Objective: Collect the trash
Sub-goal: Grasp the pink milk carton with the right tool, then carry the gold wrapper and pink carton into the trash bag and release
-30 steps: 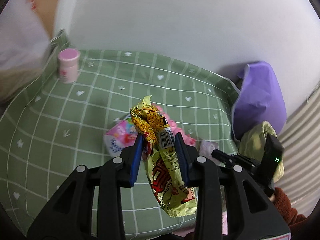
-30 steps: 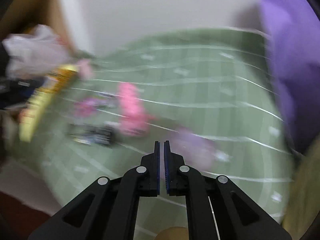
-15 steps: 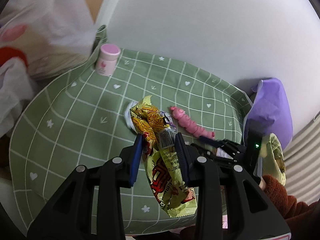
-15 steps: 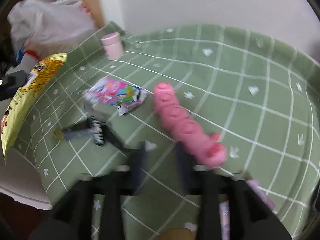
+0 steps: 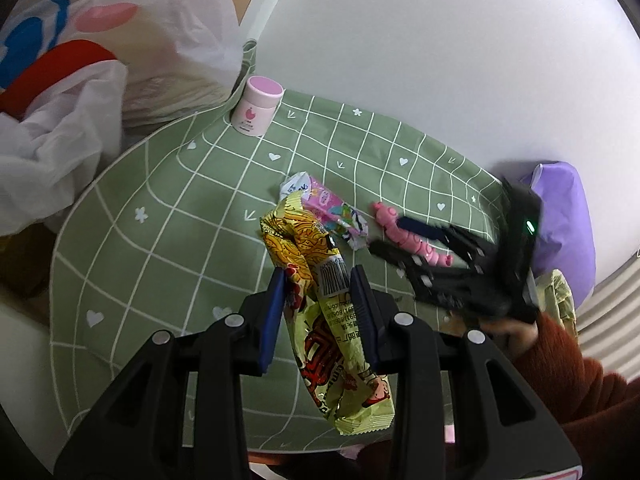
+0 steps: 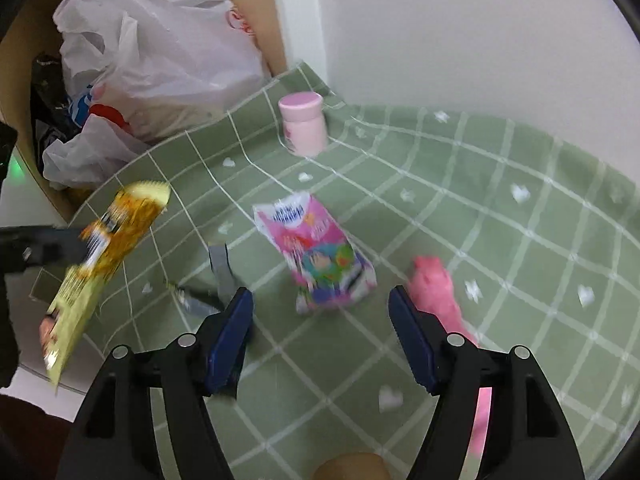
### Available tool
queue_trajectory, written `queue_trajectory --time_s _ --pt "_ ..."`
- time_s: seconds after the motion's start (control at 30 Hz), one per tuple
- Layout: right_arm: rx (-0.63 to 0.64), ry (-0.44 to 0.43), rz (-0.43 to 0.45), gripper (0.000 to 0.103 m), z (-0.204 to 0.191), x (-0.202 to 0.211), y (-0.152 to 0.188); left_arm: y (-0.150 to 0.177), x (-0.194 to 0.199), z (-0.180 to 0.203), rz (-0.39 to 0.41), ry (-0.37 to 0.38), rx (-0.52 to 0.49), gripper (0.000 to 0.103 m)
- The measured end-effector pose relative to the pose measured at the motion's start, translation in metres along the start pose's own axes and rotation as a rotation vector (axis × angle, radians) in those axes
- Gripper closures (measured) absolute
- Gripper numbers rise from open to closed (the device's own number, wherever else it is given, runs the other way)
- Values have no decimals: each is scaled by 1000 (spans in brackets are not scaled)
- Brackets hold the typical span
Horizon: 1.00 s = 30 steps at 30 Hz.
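Yellow wrapper (image 5: 320,280) stays pinched in your left tongs (image 5: 318,304); your right tongs (image 6: 320,312) have just spread, pink packet (image 6: 320,256) directly ahead.

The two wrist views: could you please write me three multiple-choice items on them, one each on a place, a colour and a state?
1. Where does the pink jar stand?
A. At the cloth's corner by the plastic bag
B. In the cardboard box
C. On the purple bag

2. What colour is the cloth?
A. Blue
B. Green with white lines
C. Red

3. How are the right gripper jaws?
A. Shut on the pink wrapper
B. Shut, empty
C. Open

Key: 1 A, it stands beside the plastic bag. 2 B, white grid on green. 3 C, the jaws stand wide apart before the pink wrapper.
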State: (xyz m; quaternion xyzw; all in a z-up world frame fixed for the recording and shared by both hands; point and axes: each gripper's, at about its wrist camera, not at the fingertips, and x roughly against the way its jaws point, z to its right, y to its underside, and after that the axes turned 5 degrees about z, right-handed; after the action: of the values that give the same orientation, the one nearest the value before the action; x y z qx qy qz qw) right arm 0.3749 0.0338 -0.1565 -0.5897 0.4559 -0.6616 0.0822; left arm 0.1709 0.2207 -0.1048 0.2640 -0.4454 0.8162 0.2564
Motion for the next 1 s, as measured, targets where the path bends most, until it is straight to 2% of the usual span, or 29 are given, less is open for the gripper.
queue_trajectory --time_s 0.23,0.37,0.4,0.43,0.5,0.57,0.63,0.73,0.87,1.0 --pt "63 -43 -58 39 -3 -55 -30 11 20 3 7 -62 -66 72" --pt "90 -12 -104 39 -6 -79 -35 14 25 -3 4 -77 -63 72" --pt "82 -38 -128 40 -6 -81 -33 13 25 -5 4 -79 -57 72" --pt "81 -51 -136 42 -7 -80 -32 14 26 -6 5 -80 -53 72" --pt "62 -54 -139 67 -6 -74 -29 12 25 -8 10 -78 -44 72" --pt "1 -79 -144 79 -3 -61 -26 10 24 -7 13 -73 -38 72" --pt "-44 -103 -106 81 0 -38 -23 8 21 -3 18 -62 -41 72" --pt "-93 -79 -25 85 5 7 -17 2 17 8 32 -41 -64 72" --pt "-153 9 91 86 17 80 -8 -14 11 31 65 -7 -114 72" --pt "-185 143 208 86 30 156 1 -42 10 81 148 61 -220 72"
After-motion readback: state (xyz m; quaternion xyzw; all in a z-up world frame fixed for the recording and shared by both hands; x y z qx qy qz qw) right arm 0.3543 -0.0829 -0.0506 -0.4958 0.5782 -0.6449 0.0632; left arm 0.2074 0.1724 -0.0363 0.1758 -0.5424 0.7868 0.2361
